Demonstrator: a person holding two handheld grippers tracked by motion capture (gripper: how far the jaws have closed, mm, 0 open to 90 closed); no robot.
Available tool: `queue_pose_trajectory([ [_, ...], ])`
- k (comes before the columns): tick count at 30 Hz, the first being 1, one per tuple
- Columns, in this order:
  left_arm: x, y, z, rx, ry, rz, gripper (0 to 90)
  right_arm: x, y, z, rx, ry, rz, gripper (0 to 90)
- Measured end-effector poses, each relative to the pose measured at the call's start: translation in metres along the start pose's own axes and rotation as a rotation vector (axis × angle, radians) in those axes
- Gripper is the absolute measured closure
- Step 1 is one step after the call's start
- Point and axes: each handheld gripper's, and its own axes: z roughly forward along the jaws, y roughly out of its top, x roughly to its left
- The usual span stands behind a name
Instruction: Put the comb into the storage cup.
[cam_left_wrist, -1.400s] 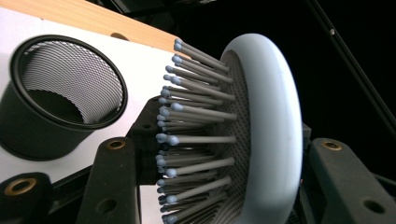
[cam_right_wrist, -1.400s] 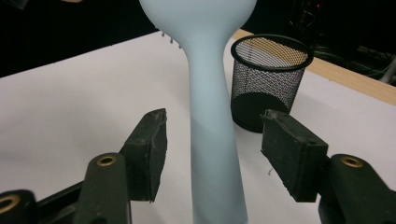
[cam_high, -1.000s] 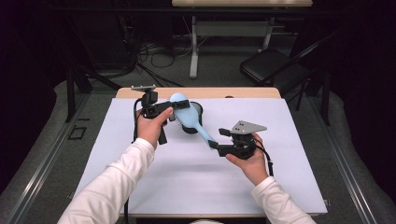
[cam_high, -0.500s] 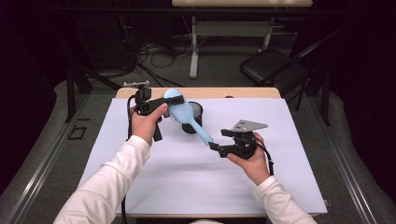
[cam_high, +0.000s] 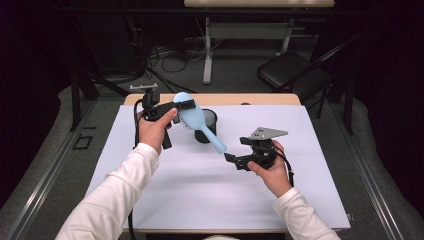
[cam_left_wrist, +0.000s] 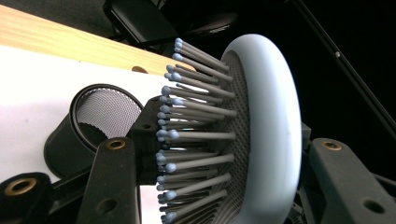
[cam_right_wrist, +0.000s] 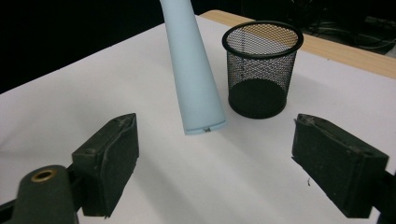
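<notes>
Our right gripper (cam_high: 231, 161) has just spread its fingers wide, freeing the hairbrush (cam_high: 196, 120) handle; our left gripper (cam_high: 176, 106) clamps its head, handover done.

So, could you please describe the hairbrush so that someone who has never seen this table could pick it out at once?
Start at the white table and find the black mesh cup near its far edge. Just above the cup, the left gripper clamps the oval head of the hairbrush. It is the one pale blue thing there, its handle slanting toward the right gripper.

L gripper (cam_high: 184, 105): fingers clamped, raised | R gripper (cam_high: 227, 156): fingers just opening, wide, low
</notes>
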Motion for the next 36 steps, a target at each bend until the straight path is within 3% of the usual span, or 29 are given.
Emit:
queue_pose_trajectory([
  [6, -0.003, 0.004, -0.002, -0.006, 0.014, 0.008, 48.5, 0.0, 0.0, -0.002, 0.003, 0.033, 0.009, 14.3],
  [13, -0.005, 0.011, -0.004, -0.016, 0.032, 0.022, 48.5, 0.002, 0.002, -0.002, 0.012, -0.008, -0.009, 13.3],
  [19, -0.008, 0.016, -0.004, -0.026, 0.043, 0.031, 48.5, 0.004, 0.003, -0.002, 0.023, 0.006, -0.035, 0.4],
  [36, -0.012, 0.031, -0.005, -0.057, 0.092, 0.078, 48.5, 0.005, 0.003, -0.003, 0.026, -0.005, -0.041, 0.0],
])
